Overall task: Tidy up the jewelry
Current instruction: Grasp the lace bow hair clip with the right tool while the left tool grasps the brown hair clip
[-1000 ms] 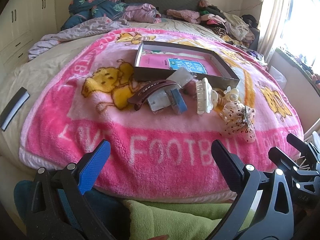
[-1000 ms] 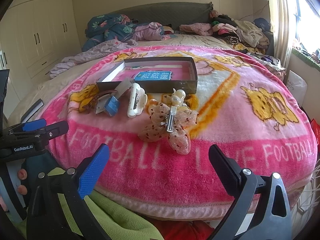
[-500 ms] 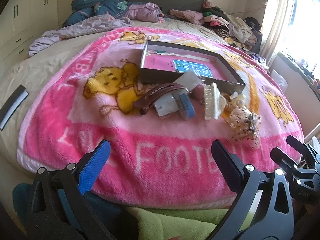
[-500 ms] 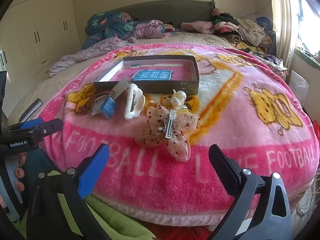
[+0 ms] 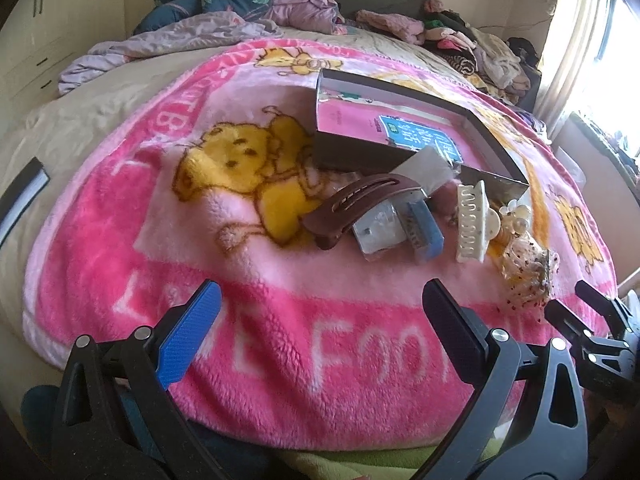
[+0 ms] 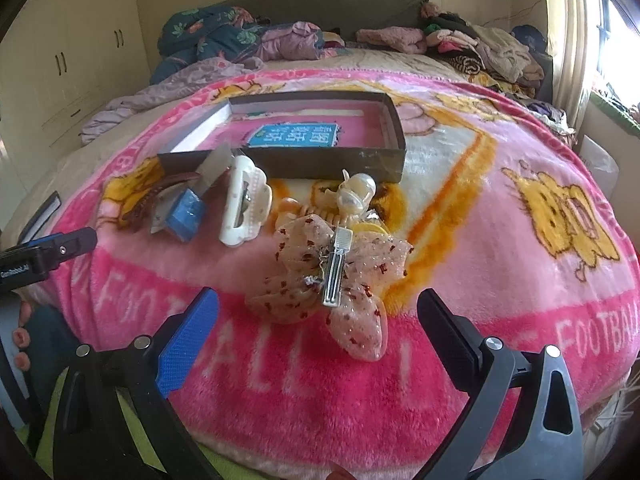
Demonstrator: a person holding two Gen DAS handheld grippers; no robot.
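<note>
Hair accessories lie on a pink blanket in front of an open dark box (image 5: 404, 128) (image 6: 320, 160) with a pink floor. A brown barrette (image 5: 360, 206), a blue clip (image 5: 424, 230) (image 6: 186, 214), a cream claw clip (image 5: 472, 222) (image 6: 244, 210), a pearl piece (image 6: 356, 192) and a sheer spotted bow clip (image 6: 332, 272) (image 5: 528, 276) lie there. My left gripper (image 5: 316, 336) is open and empty, near the blanket's front edge, short of the barrette. My right gripper (image 6: 316, 340) is open and empty, just short of the bow clip.
The pink blanket (image 5: 120, 240) (image 6: 520, 280) covers a bed. Piled clothes and bedding (image 6: 240, 40) lie along the headboard. Cupboards (image 6: 60, 60) stand at left, a window (image 5: 616, 60) at right. Green cloth (image 6: 120, 460) lies below the bed's front edge.
Both grippers have moved forward toward the accessories, which now loom larger. The jaws stay open and nothing on the blanket has moved.
</note>
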